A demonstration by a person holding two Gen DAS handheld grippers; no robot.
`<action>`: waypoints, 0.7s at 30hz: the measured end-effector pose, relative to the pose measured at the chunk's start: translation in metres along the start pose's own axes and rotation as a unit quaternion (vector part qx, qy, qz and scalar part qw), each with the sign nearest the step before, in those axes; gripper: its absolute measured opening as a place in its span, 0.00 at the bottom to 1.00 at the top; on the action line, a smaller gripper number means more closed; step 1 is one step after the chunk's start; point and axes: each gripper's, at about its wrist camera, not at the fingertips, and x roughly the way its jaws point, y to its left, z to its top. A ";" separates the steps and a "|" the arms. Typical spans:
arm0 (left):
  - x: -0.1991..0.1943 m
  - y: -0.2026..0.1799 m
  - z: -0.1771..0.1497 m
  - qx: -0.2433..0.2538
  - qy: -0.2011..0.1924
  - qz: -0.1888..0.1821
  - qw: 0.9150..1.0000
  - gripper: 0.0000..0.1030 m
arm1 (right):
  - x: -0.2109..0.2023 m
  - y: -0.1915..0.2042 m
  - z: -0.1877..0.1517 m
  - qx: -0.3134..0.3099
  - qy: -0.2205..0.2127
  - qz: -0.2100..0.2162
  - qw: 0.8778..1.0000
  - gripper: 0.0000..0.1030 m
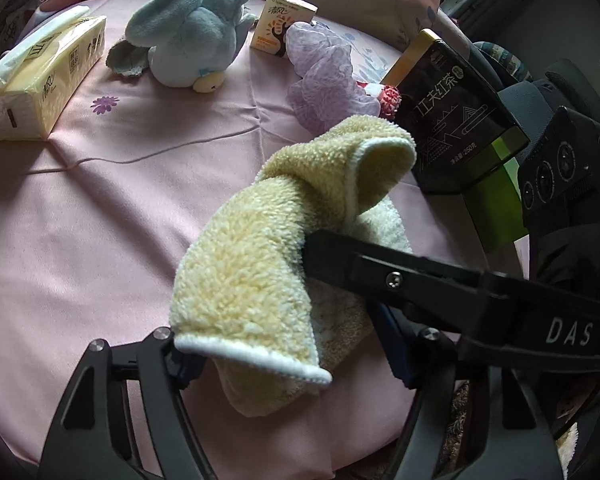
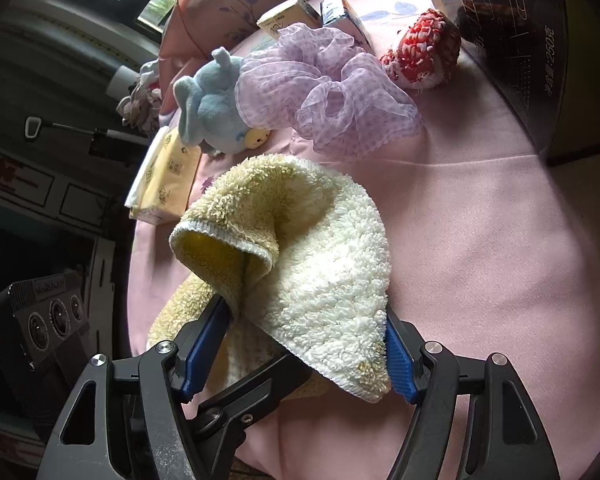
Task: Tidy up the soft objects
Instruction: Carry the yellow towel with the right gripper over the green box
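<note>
Each camera rides on its own claw and looks steeply down along the fingers, close over the pink surface [image 1: 80, 220]. The left wrist view faces the far edge, the tissue pack [image 1: 40, 76] at its left. The right wrist view looks across from the other side. Both share the yellow towel [image 1: 260, 264], the plush elephant [image 2: 210, 114] and the purple scrunchie [image 2: 324, 88].

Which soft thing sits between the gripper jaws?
The fluffy yellow towel, bunched between the right gripper; blue plush elephant and lilac mesh scrunchie lie farther back.
</note>
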 end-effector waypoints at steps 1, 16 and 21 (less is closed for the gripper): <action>0.001 0.000 0.000 -0.003 0.001 -0.006 1.000 0.59 | 0.002 0.001 -0.001 -0.003 0.001 0.002 1.000 0.65; -0.066 -0.056 0.004 0.084 -0.131 0.027 0.987 0.45 | -0.071 0.048 -0.008 -0.089 -0.090 0.036 0.991 0.51; -0.112 -0.088 0.006 0.107 -0.209 0.025 0.972 0.45 | -0.128 0.075 -0.006 -0.141 -0.149 0.047 0.978 0.51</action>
